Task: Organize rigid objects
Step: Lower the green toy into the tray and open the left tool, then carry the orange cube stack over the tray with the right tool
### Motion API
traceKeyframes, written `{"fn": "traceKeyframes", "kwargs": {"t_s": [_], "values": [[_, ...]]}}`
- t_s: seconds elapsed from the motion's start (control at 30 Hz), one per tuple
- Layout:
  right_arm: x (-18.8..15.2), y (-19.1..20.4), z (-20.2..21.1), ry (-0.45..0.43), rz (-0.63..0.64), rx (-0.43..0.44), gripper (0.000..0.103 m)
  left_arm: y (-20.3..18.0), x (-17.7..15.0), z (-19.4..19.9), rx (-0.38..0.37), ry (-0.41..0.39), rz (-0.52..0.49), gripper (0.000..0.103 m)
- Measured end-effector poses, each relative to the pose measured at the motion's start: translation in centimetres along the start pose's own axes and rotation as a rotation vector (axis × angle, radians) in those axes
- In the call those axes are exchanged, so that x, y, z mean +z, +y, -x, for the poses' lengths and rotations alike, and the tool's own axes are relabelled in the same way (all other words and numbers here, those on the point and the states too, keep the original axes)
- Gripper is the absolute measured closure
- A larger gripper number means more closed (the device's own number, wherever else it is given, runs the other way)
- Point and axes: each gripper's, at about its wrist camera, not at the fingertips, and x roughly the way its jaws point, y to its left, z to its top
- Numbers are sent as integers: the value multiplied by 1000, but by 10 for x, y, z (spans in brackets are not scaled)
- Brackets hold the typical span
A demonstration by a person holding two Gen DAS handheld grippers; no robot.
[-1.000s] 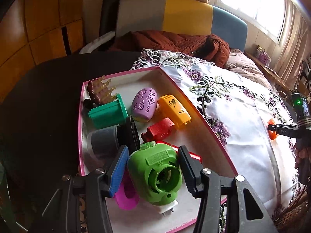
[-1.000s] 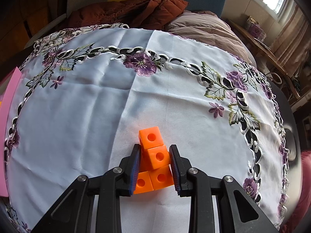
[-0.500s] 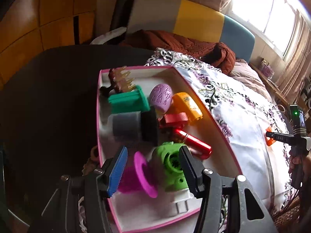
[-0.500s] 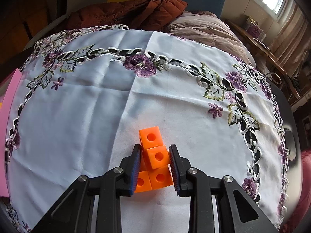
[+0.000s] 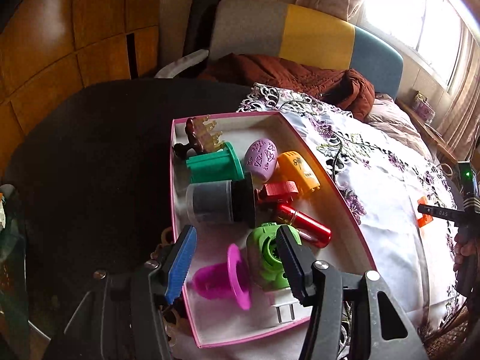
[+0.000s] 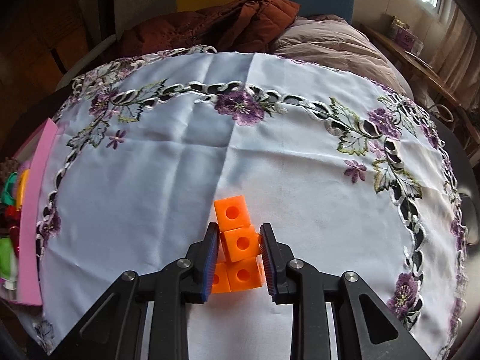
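A pink-rimmed white box holds several rigid toys: a green plug-like piece, a magenta spool, a red tube, a grey jar and others. My left gripper is open above the box's near end, with the green piece and the spool lying between its jaws. My right gripper is shut on a cluster of orange cubes resting on the white embroidered tablecloth. The cluster also shows in the left wrist view.
The box's pink wall is at the far left in the right wrist view. A dark table lies left of the box. A brown jacket and a sofa are behind the table.
My left gripper let go of the green piece, which now lies in the box beside the magenta spool, and drew back and up. My right gripper stays shut on the orange cubes.
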Motion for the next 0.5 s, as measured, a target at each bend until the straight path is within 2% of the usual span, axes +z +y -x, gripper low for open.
{"fn": "traceKeyframes", "kwargs": {"t_s": [0.17,0.5], "values": [[-2,14,1,-6,44,47,75,-6,-2,3,-1,-8,-17,47],[-9,33,-5,14,135,11,75,1,4,12,49,-28,15,47]]}}
